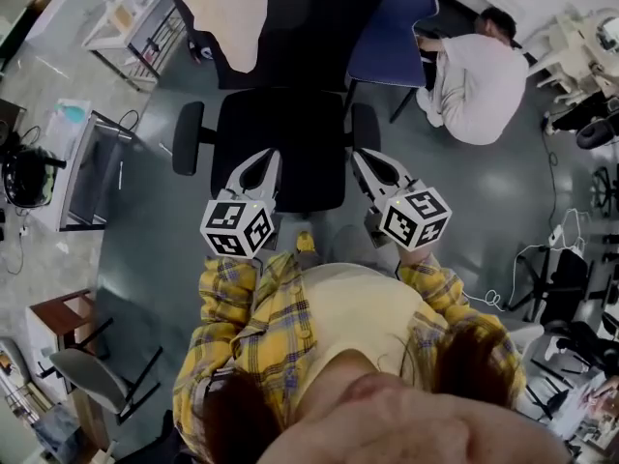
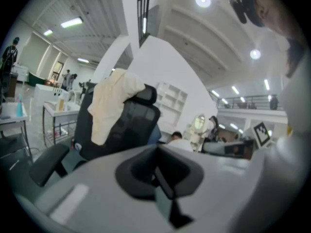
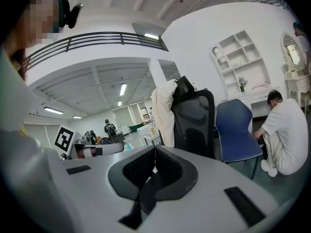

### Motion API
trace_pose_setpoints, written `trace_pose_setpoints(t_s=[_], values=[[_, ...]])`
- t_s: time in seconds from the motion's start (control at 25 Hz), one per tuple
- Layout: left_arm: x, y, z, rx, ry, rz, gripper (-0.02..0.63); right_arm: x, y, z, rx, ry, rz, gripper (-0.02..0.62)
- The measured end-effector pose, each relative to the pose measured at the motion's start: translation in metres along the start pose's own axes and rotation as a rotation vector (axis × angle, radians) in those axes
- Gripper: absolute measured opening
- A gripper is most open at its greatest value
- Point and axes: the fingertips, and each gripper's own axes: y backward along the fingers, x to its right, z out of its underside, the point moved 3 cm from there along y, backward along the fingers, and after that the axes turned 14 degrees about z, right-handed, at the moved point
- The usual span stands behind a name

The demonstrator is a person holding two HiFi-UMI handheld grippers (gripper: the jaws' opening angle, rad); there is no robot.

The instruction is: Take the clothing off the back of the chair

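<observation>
A cream garment [image 1: 228, 8] hangs over the left side of the backrest of a black office chair [image 1: 290, 37]. The chair stands in front of me, its seat [image 1: 280, 138] facing me. My left gripper [image 1: 257, 162] hovers over the seat's near left part, shut and empty. Level with it on the right, my right gripper [image 1: 371, 162] is also shut and empty. In the left gripper view the garment [image 2: 112, 106] drapes the chair [image 2: 131, 127] beyond the shut left gripper [image 2: 156, 153]. In the right gripper view the garment [image 3: 164, 111] and chair [image 3: 195, 120] stand ahead of the right gripper [image 3: 155, 152].
A blue chair [image 1: 392, 22] stands just right of the black one. Beside it a person in white [image 1: 479, 75] crouches. A white cart [image 1: 85, 167] and a wire rack [image 1: 135, 17] are at the left. Cables and stands [image 1: 561, 269] crowd the right floor.
</observation>
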Motion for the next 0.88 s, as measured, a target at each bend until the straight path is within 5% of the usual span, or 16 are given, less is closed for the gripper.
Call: trace_pose_setpoints(t_s=[0.48,0.88], values=[[-0.04,-0.058,-0.058,0.076,-0.074,-0.096,0.006,0.03,-0.088,-0.058,0.013,0.075,-0.13,0.014],[-0.09,-0.164,-0.118,0.127,-0.082,-0.216,0.045,0.089,-0.152,-0.116,-0.024,0.122,-0.286,0.014]])
